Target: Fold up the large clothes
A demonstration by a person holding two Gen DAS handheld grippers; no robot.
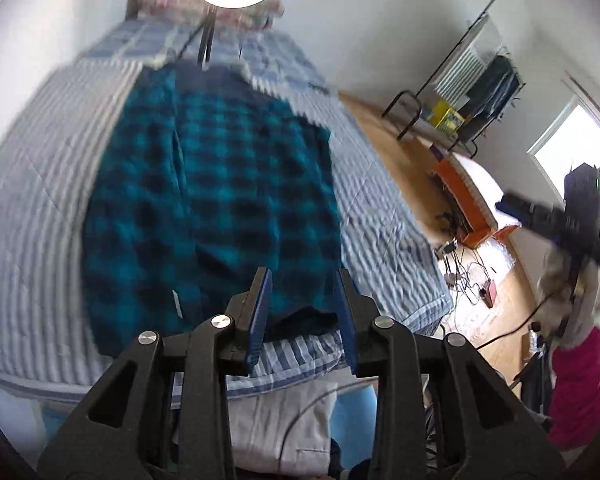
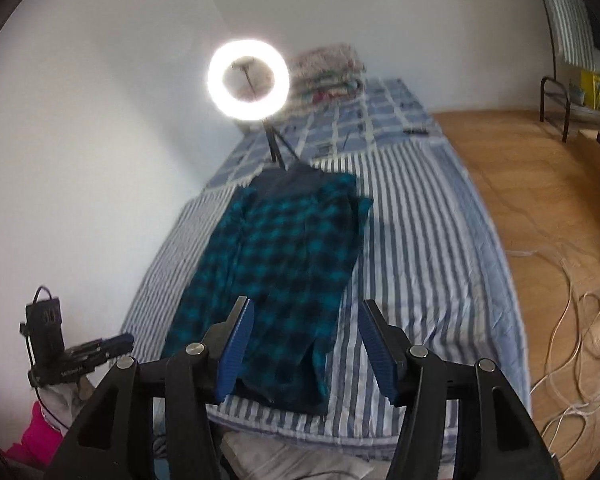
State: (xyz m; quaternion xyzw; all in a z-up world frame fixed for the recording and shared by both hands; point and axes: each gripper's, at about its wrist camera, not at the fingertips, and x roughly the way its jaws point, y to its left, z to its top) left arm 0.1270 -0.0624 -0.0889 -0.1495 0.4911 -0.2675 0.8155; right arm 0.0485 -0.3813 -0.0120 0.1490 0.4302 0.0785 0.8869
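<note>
A teal and black checked garment (image 1: 220,184) (image 2: 284,256) lies flat and lengthwise on the blue-and-white striped bed cover (image 1: 32,208) (image 2: 420,240), its dark hem near the bed's front edge. Hovering above that near hem, my left gripper (image 1: 304,276) is open, with nothing between its blue pads (image 1: 260,312). To the right, over the garment's near right corner, my right gripper (image 2: 305,304) is open wider and is also empty. Neither gripper touches the cloth. A pink sleeve (image 1: 576,384) (image 2: 36,428) shows at the edge of each view.
A lit ring light (image 2: 248,80) on a small tripod stands on the bed just beyond the garment. Folded blankets (image 2: 328,72) are piled at the bed's far end. Right of the bed, the wooden floor (image 2: 520,184) has loose cables (image 2: 572,320) and a metal rack (image 1: 460,92).
</note>
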